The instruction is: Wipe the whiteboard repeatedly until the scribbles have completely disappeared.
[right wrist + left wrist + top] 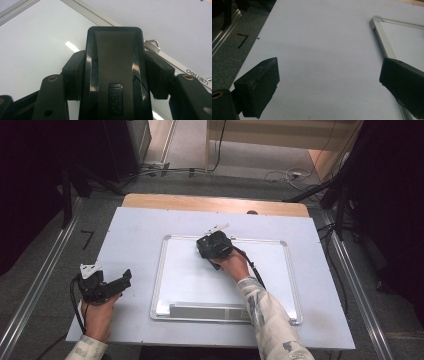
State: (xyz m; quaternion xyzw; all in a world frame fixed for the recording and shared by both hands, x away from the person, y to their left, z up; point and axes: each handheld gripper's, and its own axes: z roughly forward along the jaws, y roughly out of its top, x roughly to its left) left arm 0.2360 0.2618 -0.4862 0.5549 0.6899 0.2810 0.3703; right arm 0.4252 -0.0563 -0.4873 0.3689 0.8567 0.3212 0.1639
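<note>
A: Eraser [115, 72], black and oblong, sits clamped in the right gripper [214, 245] over the far part of the whiteboard [190, 285]. Which way does it run?

B: In the right gripper view its long axis runs straight along the jaws, from the gripper body out toward the board's far frame rail [100, 17]. Its rounded far end lies just at that rail, and the raised maker's mark near the bottom of the back reads lengthwise.

A: And the grip?

B: Both black pads press on the eraser's long sides, one on each side, about midway along it. The jaws stand only as far apart as the eraser is wide.

A: Is the eraser touching the board?

B: That cannot be told; its underside is hidden. In the high view the right hand [234, 266] holds the gripper over the board's far left portion, near the far rail.

A: The other one?

B: The left gripper [107, 285] rests with the left hand [100, 315] at the near left of the white table [135, 230], left of the board. In the left gripper view its jaws stand wide, nothing between them but bare tabletop, and the board's left frame corner [375, 20] lies ahead on the right.
</note>
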